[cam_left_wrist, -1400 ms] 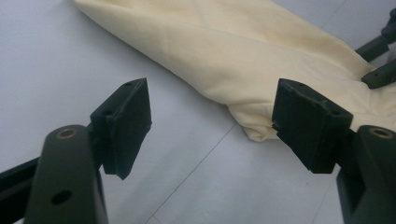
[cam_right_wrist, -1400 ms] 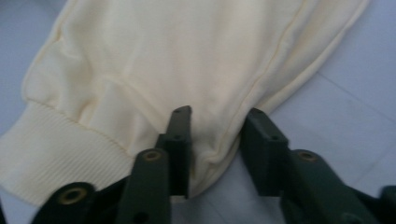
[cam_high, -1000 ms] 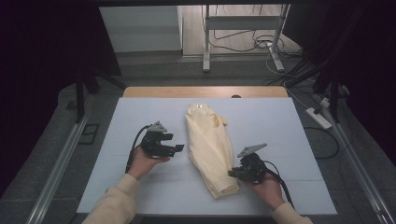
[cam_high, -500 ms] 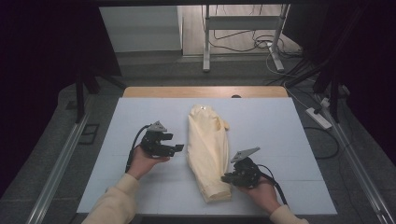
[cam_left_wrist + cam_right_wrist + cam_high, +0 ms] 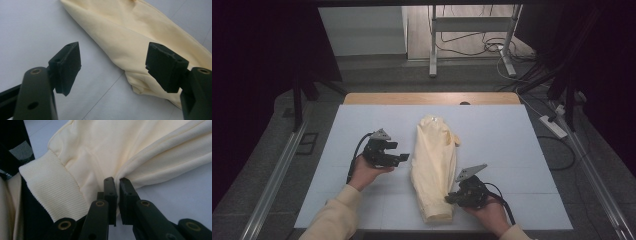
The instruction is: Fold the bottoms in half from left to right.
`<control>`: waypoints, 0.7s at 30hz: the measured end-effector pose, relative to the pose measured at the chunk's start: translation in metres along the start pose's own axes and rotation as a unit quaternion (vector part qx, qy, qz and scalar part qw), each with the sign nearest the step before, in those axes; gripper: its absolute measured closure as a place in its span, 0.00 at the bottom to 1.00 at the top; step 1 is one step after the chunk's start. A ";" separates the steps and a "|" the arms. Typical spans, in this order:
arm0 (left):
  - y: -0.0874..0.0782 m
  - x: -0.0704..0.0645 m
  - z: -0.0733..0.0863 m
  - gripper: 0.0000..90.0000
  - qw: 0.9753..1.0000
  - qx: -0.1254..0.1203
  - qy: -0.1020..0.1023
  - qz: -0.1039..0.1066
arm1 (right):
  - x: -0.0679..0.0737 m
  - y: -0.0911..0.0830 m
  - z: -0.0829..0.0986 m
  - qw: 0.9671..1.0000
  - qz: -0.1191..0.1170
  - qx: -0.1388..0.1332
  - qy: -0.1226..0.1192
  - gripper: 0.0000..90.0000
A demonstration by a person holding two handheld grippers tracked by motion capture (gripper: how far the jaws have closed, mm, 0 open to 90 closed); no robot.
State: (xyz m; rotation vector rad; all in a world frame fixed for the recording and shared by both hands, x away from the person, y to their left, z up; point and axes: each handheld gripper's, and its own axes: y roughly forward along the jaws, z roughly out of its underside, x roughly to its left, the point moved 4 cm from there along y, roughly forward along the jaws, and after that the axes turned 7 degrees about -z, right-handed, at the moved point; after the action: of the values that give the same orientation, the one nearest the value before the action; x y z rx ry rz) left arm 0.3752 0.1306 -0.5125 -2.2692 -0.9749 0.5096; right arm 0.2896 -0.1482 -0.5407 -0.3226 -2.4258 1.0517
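A pale yellow garment (image 5: 434, 165), folded lengthwise, lies down the middle of the white table (image 5: 502, 135). My right gripper (image 5: 451, 198) sits at its lower right edge, shut on a fold of the fabric (image 5: 130, 176) near the ribbed hem (image 5: 53, 192). My left gripper (image 5: 403, 158) hovers just left of the garment, open with nothing between its pads (image 5: 67, 67). In the left gripper view the garment (image 5: 130, 42) lies beyond and between the jaws.
The table's wooden far edge (image 5: 432, 98) borders a floor with a metal stand (image 5: 472, 30) and cables. A power strip (image 5: 553, 126) lies off the right side. A sleeve (image 5: 334, 215) comes in at bottom left.
My right gripper moved down and left along the garment's right edge toward the hem and closed on the fabric. The left gripper barely moved.
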 end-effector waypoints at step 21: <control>0.000 -0.001 -0.001 0.31 1.000 -0.005 0.001 0.005 | -0.015 -0.028 0.001 0.997 0.052 -0.060 0.015 0.43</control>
State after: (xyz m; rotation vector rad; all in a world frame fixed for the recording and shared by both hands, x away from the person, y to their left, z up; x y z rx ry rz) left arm 0.3754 0.1298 -0.5117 -2.2838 -0.9663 0.5079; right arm 0.3009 -0.1737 -0.5251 -0.5061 -2.4746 0.9380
